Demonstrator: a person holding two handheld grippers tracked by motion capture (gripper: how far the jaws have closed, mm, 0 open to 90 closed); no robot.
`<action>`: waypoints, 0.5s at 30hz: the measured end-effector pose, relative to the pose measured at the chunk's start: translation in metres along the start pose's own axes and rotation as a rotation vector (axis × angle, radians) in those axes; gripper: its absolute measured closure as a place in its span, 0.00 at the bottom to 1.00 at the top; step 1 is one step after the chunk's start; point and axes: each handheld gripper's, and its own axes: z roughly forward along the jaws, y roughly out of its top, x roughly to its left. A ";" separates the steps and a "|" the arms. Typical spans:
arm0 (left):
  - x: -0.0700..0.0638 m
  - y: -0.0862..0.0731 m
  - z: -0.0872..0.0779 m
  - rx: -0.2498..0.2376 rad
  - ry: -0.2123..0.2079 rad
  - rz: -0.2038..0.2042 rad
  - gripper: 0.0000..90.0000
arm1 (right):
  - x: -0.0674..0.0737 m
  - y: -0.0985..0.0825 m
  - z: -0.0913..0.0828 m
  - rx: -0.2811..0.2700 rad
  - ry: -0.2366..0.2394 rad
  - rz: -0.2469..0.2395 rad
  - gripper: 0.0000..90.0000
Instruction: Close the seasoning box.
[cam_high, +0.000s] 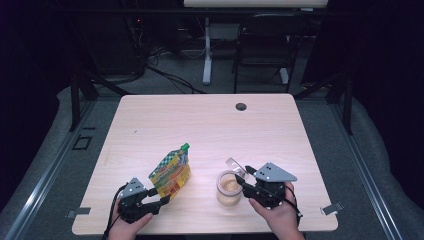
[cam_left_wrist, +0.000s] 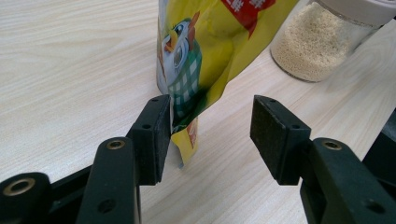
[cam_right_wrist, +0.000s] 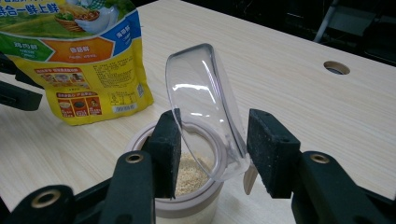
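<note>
The pouch (cam_left_wrist: 205, 56) top is cut off above.

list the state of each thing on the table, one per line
pouch: upright, green cap on, bottom edge between the left gripper fingers, not pinched
jar: upright, part full of granules, clear flip lid raised
left gripper: open
right gripper: open, fingers either side of the lid

Pouch (cam_high: 170, 174) stands just ahead of the left gripper (cam_high: 159, 199), its lower edge between the jaws. Jar (cam_high: 228, 189) sits under the right gripper (cam_high: 242, 176), hinged lid (cam_right_wrist: 204, 108) between its jaws.
</note>
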 end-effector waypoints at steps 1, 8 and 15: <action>0.000 0.000 0.000 0.000 0.000 0.000 0.53 | 0.000 0.000 0.001 0.001 0.002 -0.004 0.60; 0.000 0.000 0.000 0.001 0.003 0.000 0.53 | 0.002 -0.001 0.002 0.004 0.000 -0.009 0.58; 0.001 0.000 0.000 0.003 0.002 0.002 0.53 | 0.004 -0.002 0.004 0.007 -0.002 -0.017 0.57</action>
